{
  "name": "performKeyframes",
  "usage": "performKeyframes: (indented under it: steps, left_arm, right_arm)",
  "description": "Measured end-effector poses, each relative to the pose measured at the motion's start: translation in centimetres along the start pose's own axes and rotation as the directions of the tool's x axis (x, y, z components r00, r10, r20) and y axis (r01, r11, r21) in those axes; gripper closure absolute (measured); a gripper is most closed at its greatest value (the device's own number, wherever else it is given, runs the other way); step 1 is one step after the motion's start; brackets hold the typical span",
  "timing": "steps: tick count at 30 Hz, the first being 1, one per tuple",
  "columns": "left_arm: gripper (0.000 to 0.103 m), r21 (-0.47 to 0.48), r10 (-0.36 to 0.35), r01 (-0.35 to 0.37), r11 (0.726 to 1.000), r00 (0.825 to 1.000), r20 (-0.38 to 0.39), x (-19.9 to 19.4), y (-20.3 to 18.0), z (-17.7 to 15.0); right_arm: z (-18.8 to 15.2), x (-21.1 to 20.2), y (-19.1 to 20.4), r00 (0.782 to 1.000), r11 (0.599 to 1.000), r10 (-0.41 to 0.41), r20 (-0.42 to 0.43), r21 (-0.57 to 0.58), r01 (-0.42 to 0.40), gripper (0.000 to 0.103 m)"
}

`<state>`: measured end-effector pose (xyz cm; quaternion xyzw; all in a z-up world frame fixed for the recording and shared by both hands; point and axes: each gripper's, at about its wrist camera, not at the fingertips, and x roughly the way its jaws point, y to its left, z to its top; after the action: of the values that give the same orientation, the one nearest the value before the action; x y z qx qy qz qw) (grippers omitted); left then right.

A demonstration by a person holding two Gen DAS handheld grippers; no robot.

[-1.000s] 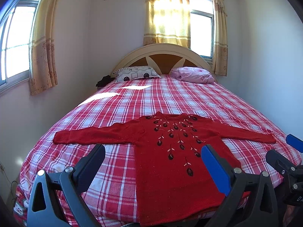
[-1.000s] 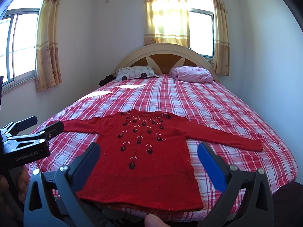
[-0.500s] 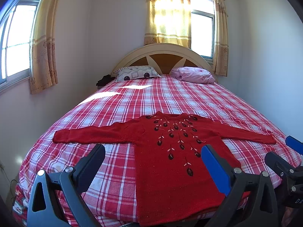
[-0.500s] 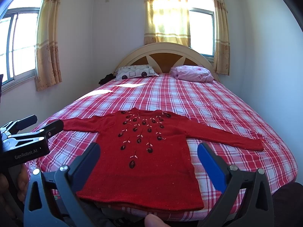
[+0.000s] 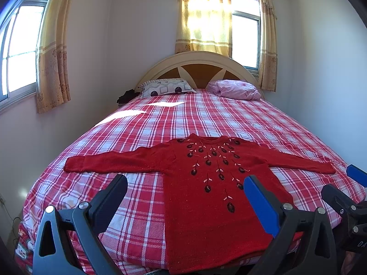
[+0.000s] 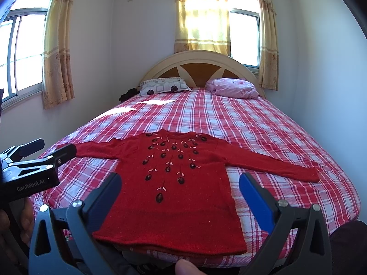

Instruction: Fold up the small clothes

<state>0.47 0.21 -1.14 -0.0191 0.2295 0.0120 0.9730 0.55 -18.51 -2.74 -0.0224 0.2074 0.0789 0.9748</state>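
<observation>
Sweater (image 5: 206, 197), red w/ dark embroidered buds, lies flat at foot edge of bed (image 5: 206, 119), sleeves spread, hem at that edge. Left tool (image 5: 185, 184) & right tool (image 6: 180, 181) both gape wide, holding nothing. "GenRobot.AI" printed on left tool's body.

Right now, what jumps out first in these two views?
A red knitted sweater with dark embroidered flowers lies flat, sleeves spread, at the near end of the red-and-white plaid bedspread. Both claws, left and right, hang open above its hem. Sunlit yellow curtains glow behind the arched headboard.
</observation>
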Motion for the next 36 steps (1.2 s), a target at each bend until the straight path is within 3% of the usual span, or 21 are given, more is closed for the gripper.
performKeyframes:
  steps: [18, 29, 36]
  left_arm:
    - [0.001, 0.02, 0.013, -0.011, 1.0, 0.997, -0.072, 3.1, -0.4, -1.2]
    - [0.001, 0.085, 0.074, -0.059, 0.995, 0.98, -0.184, 9.3, -0.8, -4.5]
    - [0.001, 0.143, 0.116, -0.087, 0.986, 0.971, -0.209, 13.7, -0.9, -5.9]
  right_arm:
    - [-0.8, 1.9, -1.1, 0.999, 1.0, 0.002, -0.05, 0.008, -0.002, 0.0]
    - [-3.8, 7.3, -4.4, 0.985, 0.996, 0.01, -0.172, 0.084, 0.005, 0.0]
    - [-5.8, 10.4, -8.6, 0.968, 0.982, -0.034, -0.248, 0.173, 0.079, 0.0]
